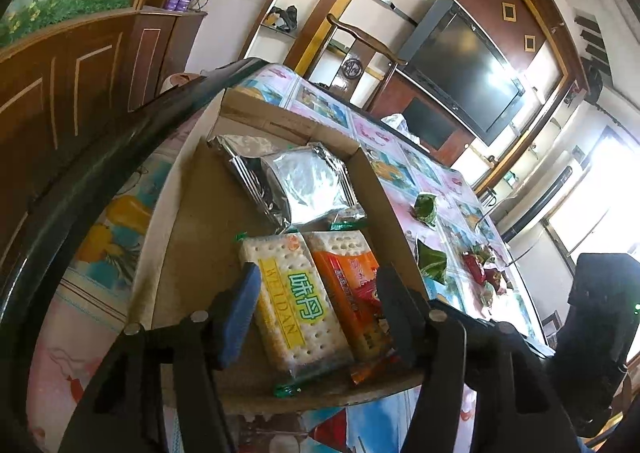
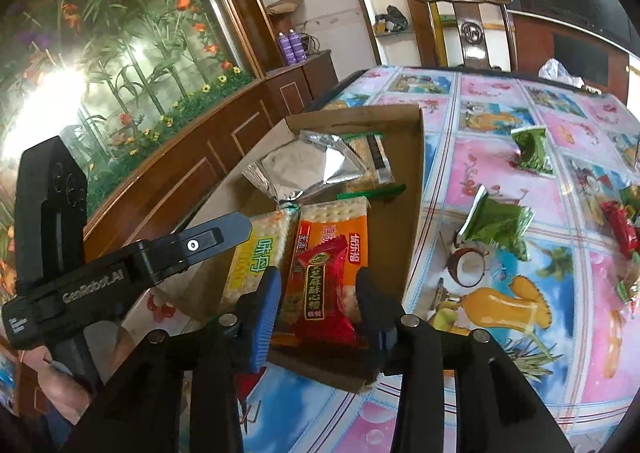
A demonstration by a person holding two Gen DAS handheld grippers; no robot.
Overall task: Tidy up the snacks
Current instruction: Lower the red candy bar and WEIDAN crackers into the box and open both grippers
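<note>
Sitting on table: shallow brown cardboard box (image 2: 416, 189), on a glossy tablecloth printed with fruit and drinks (image 2: 500, 305).
Box, near end: clear cracker pack with a yellow label (image 1: 292, 301) beside a cracker pack with an orange label (image 1: 352, 285), touching along their long sides.
Box, far end: crinkled silver foil pouches (image 1: 304, 185) (one partly overlapping another).
Right gripper (image 2: 316, 301): jaws clamped on a red wrapped candy bar (image 2: 326, 293), held over the orange pack.
Left gripper (image 1: 316, 305): jaws apart, over the two cracker packs, gripping nothing.
Outside the box: green foil packets (image 2: 500, 227) and red sweets (image 2: 620, 229) loose on the cloth.
</note>
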